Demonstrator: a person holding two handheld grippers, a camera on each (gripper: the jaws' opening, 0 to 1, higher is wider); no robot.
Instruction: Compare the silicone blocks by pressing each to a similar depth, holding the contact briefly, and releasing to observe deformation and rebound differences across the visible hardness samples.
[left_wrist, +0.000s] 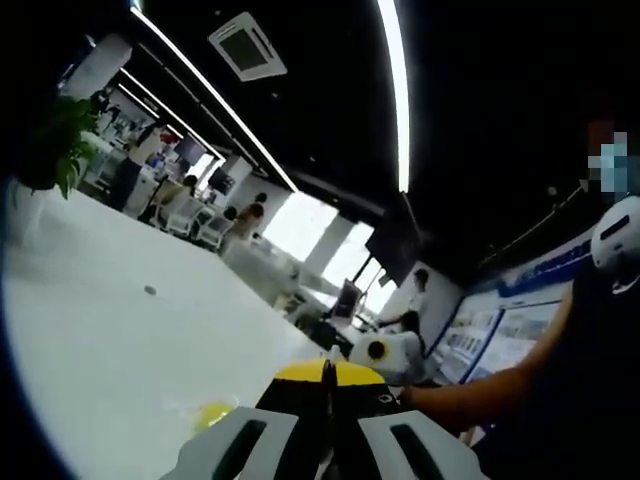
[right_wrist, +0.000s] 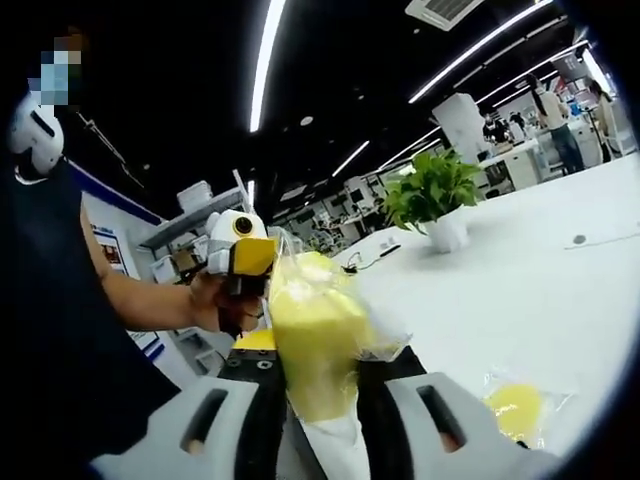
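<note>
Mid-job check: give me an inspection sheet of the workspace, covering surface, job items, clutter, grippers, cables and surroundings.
Surface: white table, mostly bare.
Job's things: yellow silicone block in clear bag, between the right gripper's jaws; second bagged yellow block lying on the table.
Clutter: potted plant; small dark spot on the table.
Grippers: right gripper shut on the bagged block; left gripper jaws together, yellow showing at the tips, contents unclear.
Cables: one dark lead near the plant.
Surroundings: open office, ceiling light strips, people seated at desks.
</note>
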